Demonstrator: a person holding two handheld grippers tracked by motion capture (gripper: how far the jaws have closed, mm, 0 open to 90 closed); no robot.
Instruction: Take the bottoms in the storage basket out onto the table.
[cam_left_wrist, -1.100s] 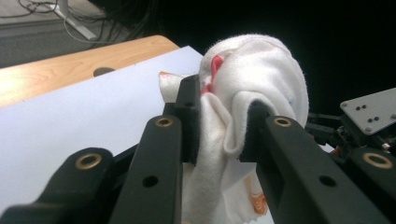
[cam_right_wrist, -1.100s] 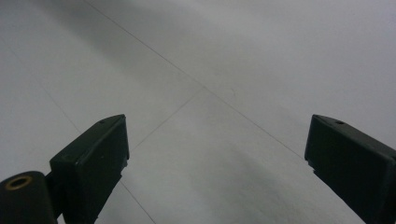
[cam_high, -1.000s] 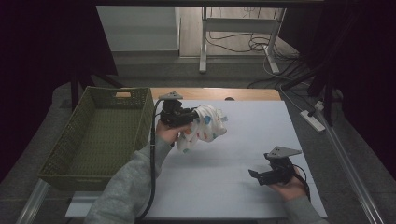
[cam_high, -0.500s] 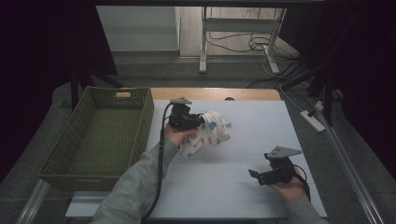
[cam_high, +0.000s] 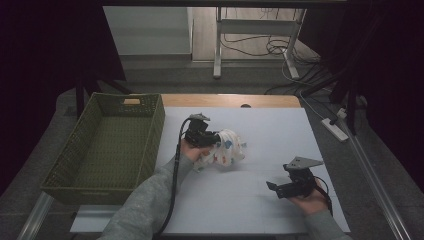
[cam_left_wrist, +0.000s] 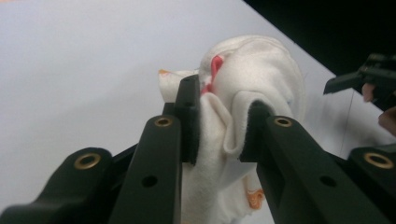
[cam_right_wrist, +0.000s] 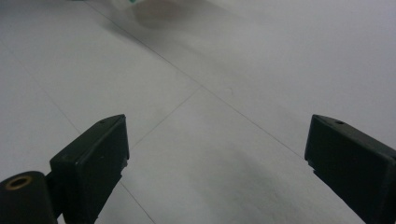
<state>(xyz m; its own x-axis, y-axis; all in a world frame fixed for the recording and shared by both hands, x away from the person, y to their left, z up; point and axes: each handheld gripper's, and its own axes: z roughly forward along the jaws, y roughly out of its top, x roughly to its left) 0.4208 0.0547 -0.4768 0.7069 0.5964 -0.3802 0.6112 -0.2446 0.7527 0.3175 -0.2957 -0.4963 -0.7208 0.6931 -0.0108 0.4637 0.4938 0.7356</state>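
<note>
Left gripper view: left gripper (cam_left_wrist: 219, 135) pinches soft, light cloth (cam_left_wrist: 261, 74) by a fold; right gripper (cam_right_wrist: 217, 154) spread.

Cloth (cam_high: 225, 152) right of basket (cam_high: 112, 145)

— Where does the high view sit?
— Above the near edge of the tabletop (cam_high: 260, 120), looking forward and down, far enough to take in all four edges.
— And the gripper views?
— Each looks low and close along its own jaws. The left gripper view faces the right edge; the right gripper view faces the middle. All share the white surface.
</note>
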